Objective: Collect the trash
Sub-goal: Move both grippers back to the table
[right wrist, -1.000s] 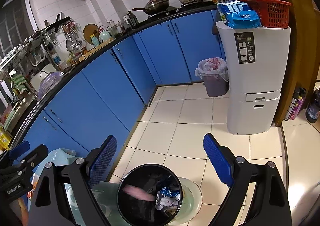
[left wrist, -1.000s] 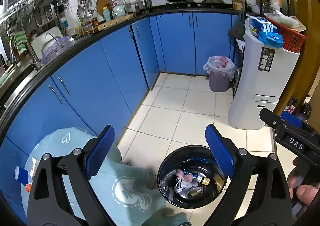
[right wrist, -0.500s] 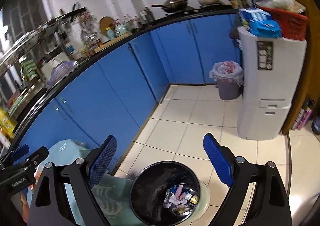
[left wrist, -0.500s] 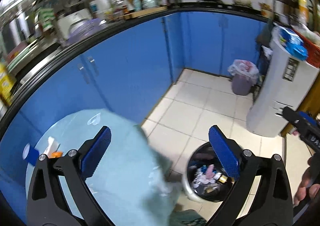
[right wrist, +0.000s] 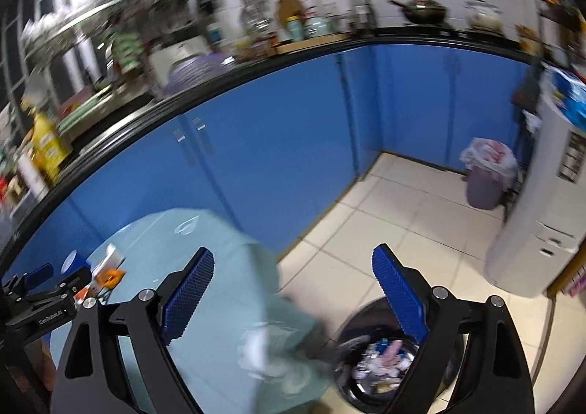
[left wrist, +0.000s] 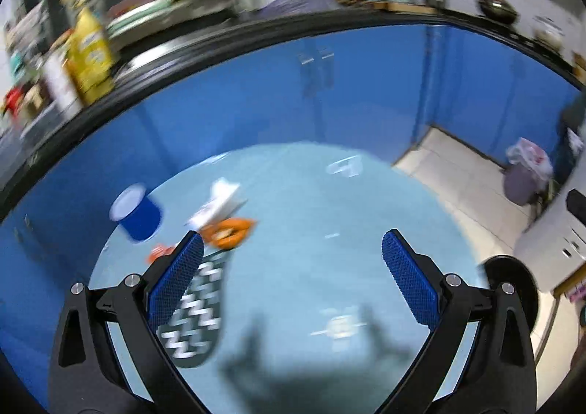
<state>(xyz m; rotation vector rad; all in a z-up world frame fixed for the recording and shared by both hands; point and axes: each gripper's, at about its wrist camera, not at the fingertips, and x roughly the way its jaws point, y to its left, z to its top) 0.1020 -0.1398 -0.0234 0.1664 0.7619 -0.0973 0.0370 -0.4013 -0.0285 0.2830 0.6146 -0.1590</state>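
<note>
L hand-held gripper [left wrist: 292, 274] jaws wide apart, R hand-held gripper [right wrist: 293, 289] likewise, both unloaded

right gripper [right wrist: 293, 289] | jaws apart, empty | above trash bin [right wrist: 370, 366]

Trash is seen scattered at left centre of the left wrist frame on a light blue tablecloth: a blue cup [left wrist: 136, 211] tipped with its white opening toward upper left, a white crumpled paper [left wrist: 218, 202] just right of it, an orange wrapper [left wrist: 229, 229] touching the paper's lower edge, and a black packet with white zigzags [left wrist: 193, 322] lower down, partly hidden. All are motion-blurred. A black round bin [right wrist: 384, 359] holding mixed pink, blue and white scraps is seen at lower right of the right wrist frame.
</note>
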